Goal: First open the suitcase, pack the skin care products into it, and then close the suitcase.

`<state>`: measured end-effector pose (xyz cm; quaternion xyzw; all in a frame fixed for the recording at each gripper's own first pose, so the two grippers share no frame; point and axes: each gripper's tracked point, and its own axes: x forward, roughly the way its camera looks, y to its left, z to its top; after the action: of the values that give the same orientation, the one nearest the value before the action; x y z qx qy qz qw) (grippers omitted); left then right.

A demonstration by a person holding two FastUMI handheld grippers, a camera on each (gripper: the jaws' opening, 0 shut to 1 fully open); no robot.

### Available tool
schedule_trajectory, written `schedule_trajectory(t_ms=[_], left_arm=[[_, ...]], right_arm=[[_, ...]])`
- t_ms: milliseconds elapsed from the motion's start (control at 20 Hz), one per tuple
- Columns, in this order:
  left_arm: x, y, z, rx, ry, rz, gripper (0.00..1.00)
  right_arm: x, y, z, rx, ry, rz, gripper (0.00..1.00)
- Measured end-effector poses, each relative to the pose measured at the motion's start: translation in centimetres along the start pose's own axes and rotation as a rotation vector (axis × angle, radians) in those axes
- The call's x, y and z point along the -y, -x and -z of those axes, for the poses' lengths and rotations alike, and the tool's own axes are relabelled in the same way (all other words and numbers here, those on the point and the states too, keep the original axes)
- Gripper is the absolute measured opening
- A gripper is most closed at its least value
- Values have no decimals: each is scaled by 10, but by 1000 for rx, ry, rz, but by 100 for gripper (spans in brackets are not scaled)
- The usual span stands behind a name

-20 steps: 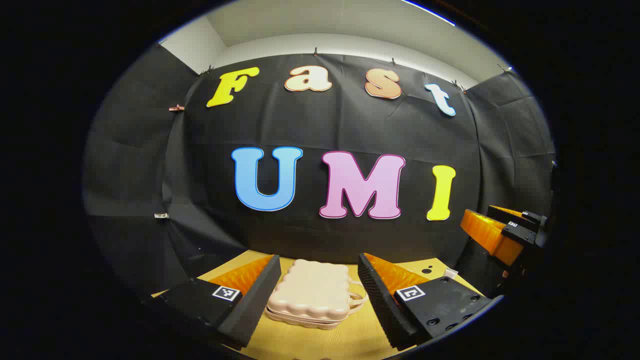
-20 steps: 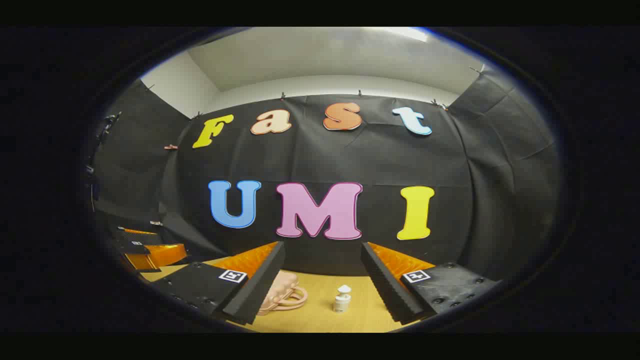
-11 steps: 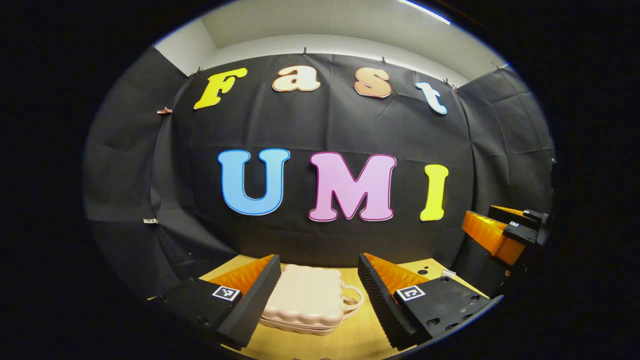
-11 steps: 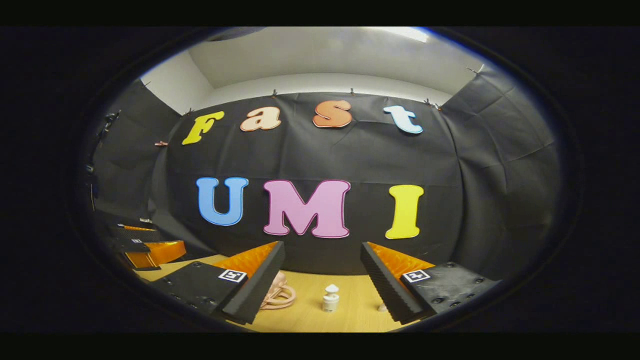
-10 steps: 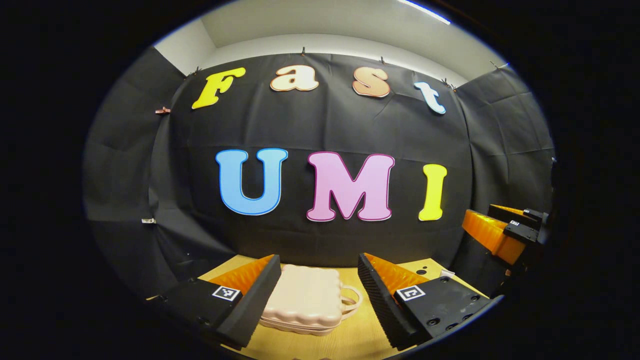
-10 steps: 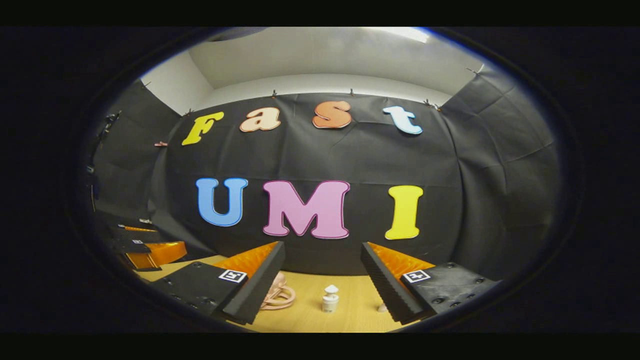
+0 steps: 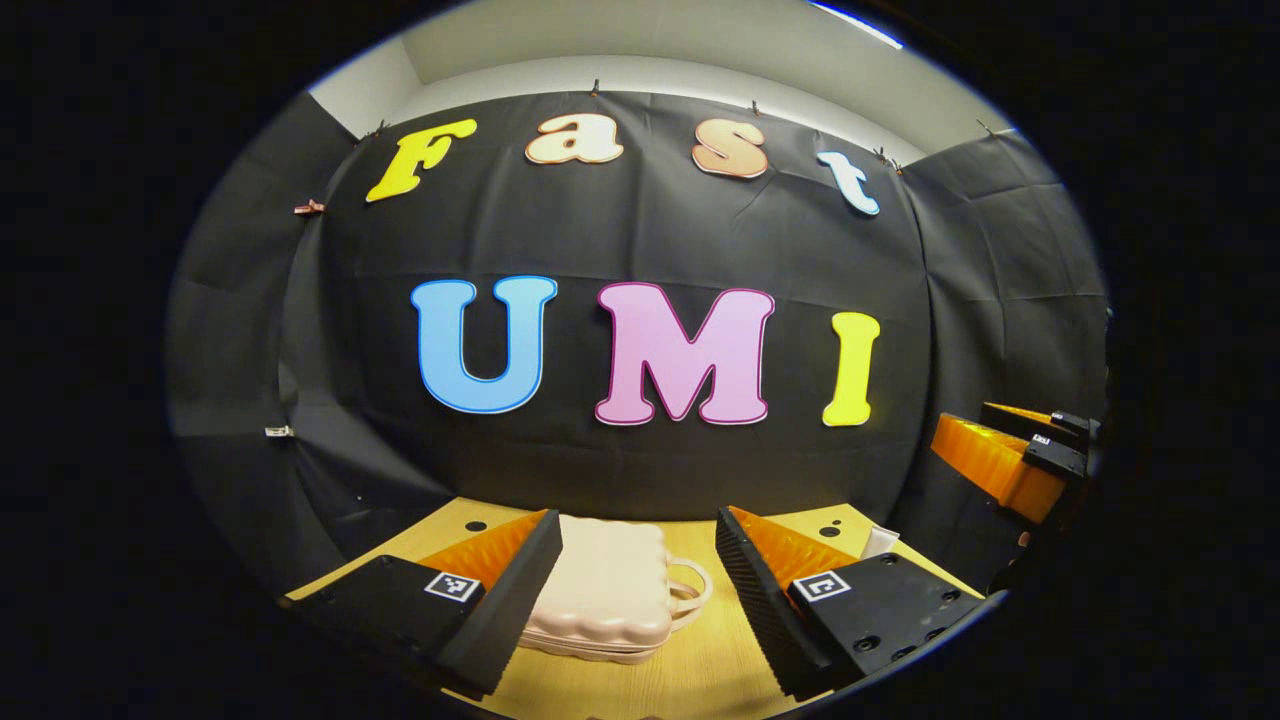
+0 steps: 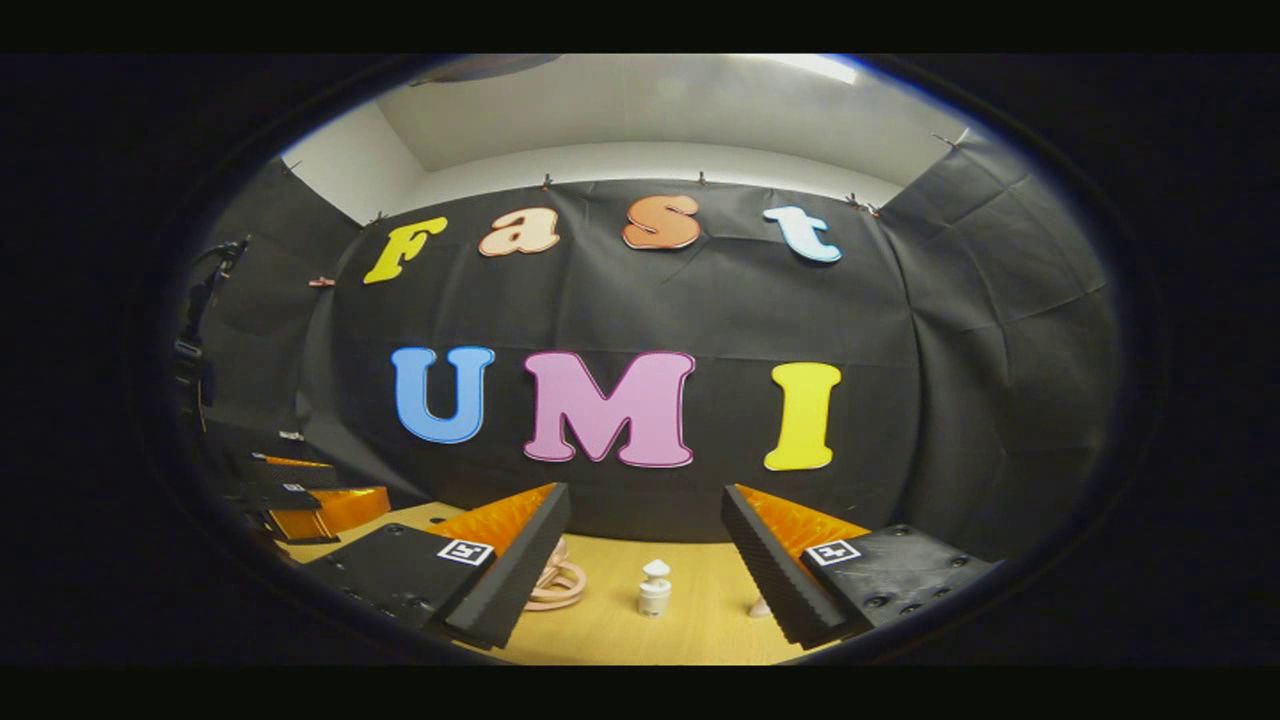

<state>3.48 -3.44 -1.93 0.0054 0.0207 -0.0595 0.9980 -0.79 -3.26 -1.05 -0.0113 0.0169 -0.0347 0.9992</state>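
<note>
On the wooden surface point(image 7: 700, 680) the pink suitcase point(image 7: 600, 590) is lying flat and closed, its handle point(image 7: 690, 590) pointing right where a finger could hook it. Above it the left hand-held gripper point(image 7: 640, 590) is hovering with jaws spread wide, apparently lining up to open the lid. Likewise wide and empty, the right hand-held gripper point(image 8: 645, 580) is facing a small white bottle point(image 8: 654, 588) standing upright just beside the suitcase, awaiting packing.

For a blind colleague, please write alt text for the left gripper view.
A closed pink suitcase lies flat on a wooden table, seen between the open fingers of the left claw, its handle facing right. The right claw hovers at the far right.
</note>
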Motion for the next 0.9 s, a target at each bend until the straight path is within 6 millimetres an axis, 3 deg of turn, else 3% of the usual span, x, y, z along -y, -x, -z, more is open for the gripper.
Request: schedule_trajectory(t_ms=[150,200,250,400,450,500,600,700,750,900], left_arm=[[8,-23,10,-21,-7,30,98],[10,-33,12,-24,-3,39,98],[14,-44,15,-28,1,47,98],[29,-81,35,-65,-5,89,98],[34,-93,45,-84,-7,104,98],[41,-107,57,-111,-6,114,98],[54,-134,86,-177,-9,129,98],[69,-155,112,-219,-31,154,98],[77,-166,123,-237,-42,167,98],[107,-193,154,-303,-37,234,98]], right_arm=[[7,-1,2,-9,-5,23,90],[6,-2,4,-13,-2,22,100],[6,-5,6,-20,11,23,90],[13,-13,12,-36,29,31,90],[17,-17,12,-38,23,38,96],[21,-19,14,-39,18,48,90],[29,-24,16,-34,26,68,96],[39,-29,18,-29,52,94,96],[45,-31,19,-28,63,108,90],[59,-35,31,-42,83,131,95]])
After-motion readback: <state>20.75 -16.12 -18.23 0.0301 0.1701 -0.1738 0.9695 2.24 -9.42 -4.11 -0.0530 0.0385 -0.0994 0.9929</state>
